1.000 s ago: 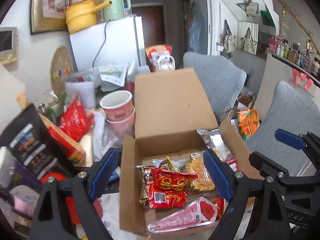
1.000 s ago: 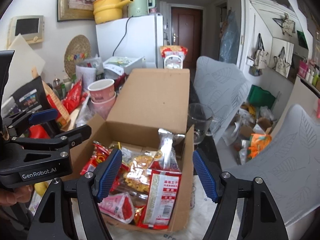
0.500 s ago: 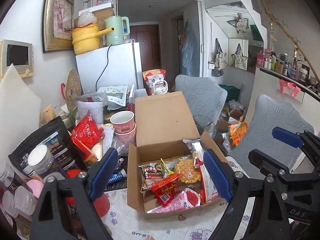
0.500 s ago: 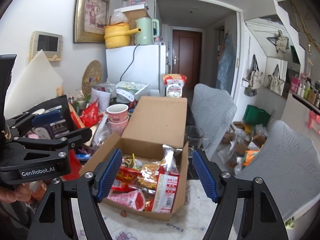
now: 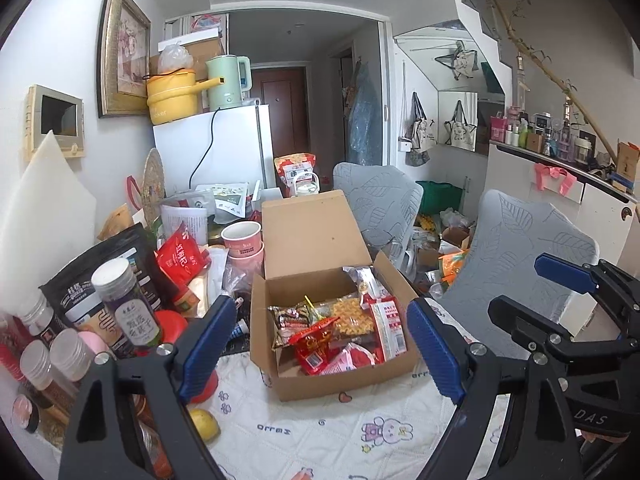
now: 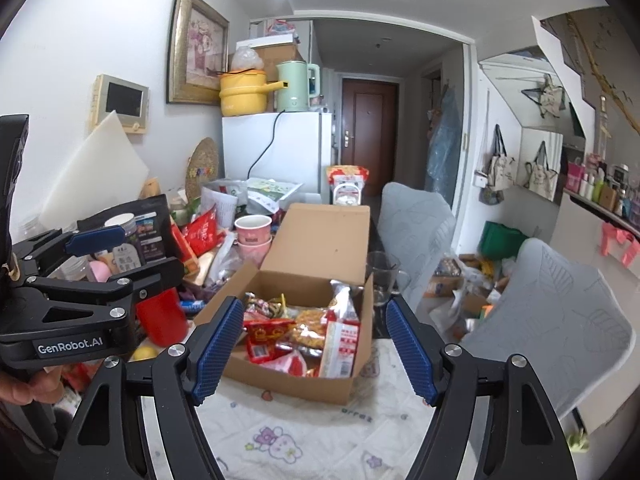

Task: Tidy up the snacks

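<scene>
An open cardboard box [image 5: 340, 376] [image 6: 296, 380] sits on a white patterned tablecloth, lid flap standing up at the back. It holds several snack packets: a red one [image 5: 316, 344] [image 6: 264, 338], a yellow crinkly one [image 5: 350, 316], a white-and-red one [image 6: 340, 340]. My left gripper [image 5: 320, 354] is open and empty, held back from the box's front. My right gripper [image 6: 310, 350] is open and empty, also short of the box. The right gripper also shows at the right of the left wrist view [image 5: 560, 300].
Left of the box are jars [image 5: 128, 304], black pouches [image 5: 76, 296], a red snack bag [image 5: 180, 258], stacked pink cups [image 5: 242, 240], a red cup [image 6: 162, 316] and a lemon [image 5: 206, 424]. A glass mug [image 6: 378, 280] stands right of the box. Grey chairs [image 5: 516, 256] stand at right.
Both grippers have pulled back and up from the box, so it looks smaller and farther. Both stay open and empty. The box's contents have not moved.
</scene>
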`<state>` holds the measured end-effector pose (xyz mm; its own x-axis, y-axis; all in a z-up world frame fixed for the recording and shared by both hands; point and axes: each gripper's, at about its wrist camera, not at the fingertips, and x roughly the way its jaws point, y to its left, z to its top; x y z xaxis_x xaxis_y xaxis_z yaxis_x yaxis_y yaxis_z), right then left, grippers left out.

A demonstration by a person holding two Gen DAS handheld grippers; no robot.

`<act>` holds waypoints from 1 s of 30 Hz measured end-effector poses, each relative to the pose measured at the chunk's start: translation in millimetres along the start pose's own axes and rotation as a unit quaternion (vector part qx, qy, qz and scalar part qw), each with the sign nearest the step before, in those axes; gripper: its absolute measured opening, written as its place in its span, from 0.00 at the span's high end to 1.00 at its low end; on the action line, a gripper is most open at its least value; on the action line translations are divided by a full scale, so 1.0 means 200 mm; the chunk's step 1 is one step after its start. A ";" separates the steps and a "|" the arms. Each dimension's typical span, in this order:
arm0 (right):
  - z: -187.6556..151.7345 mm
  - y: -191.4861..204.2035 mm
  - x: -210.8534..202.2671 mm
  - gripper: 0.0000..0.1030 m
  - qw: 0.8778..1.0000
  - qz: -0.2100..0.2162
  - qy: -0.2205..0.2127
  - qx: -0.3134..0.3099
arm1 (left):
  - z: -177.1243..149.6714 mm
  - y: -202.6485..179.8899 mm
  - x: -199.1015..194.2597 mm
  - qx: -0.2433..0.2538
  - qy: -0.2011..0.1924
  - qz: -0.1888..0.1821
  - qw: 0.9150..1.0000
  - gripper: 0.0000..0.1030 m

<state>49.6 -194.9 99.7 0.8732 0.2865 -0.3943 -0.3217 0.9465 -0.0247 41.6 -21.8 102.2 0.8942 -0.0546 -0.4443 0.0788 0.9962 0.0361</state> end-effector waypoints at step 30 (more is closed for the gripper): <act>-0.40 0.07 -0.20 0.25 0.999 -0.007 0.036 0.036 | -0.42 -0.08 -0.17 -0.017 0.047 -0.019 0.999 0.15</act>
<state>-18.6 -205.7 40.5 0.8478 0.2646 -0.4596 -0.2809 0.9591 0.0339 -26.9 -29.4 40.6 0.8455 -0.0870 -0.5268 0.0946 0.9954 -0.0126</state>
